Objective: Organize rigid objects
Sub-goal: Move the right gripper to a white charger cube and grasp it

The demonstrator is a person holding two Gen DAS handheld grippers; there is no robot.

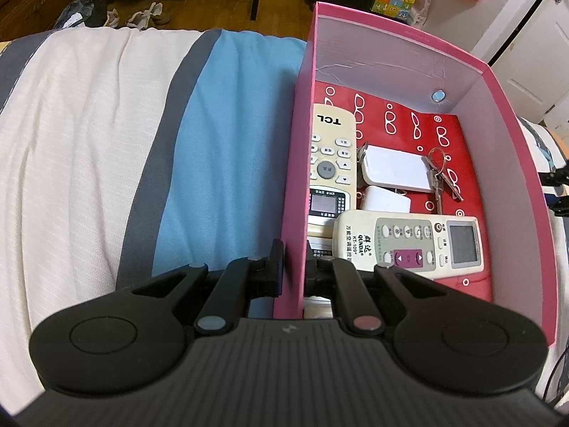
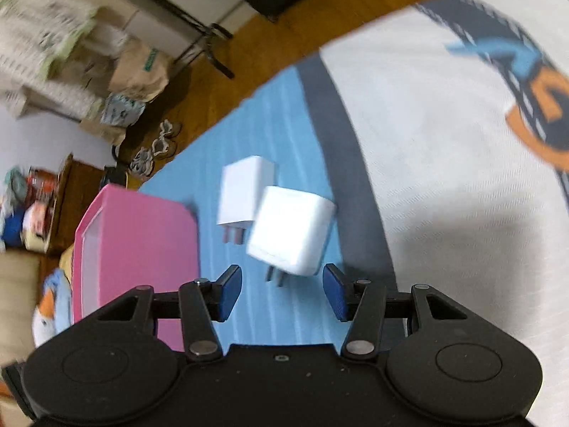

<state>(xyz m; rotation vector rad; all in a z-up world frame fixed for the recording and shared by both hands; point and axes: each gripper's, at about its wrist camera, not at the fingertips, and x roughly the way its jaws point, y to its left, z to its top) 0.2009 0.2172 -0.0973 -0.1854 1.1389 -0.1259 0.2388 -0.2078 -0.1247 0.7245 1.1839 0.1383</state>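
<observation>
My left tool (image 1: 293,270) clenches the box (image 1: 512,114) wall; my right tool (image 2: 282,290) gapes, empty. The charger (image 2: 291,229) at twelve o'clock could tip sideways if nudged.

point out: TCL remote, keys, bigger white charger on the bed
TCL remote (image 1: 332,149): left wrist view, button face.
keys (image 1: 438,178): left wrist view, key bunch below ring.
bigger white charger (image 2: 293,229): right wrist view, top face.

On the bed (image 1: 89,135) we see the box (image 1: 505,114) standing at the right, near the foot edge. Inside it, one remote (image 1: 330,163) lies along the left wall, another remote (image 1: 412,245) lies across the near end, and keys (image 1: 439,178) lie beside two adapters (image 1: 394,169) between them. Outside the box, two chargers (image 2: 291,231) lie touching each other on the bed, just right of it.
</observation>
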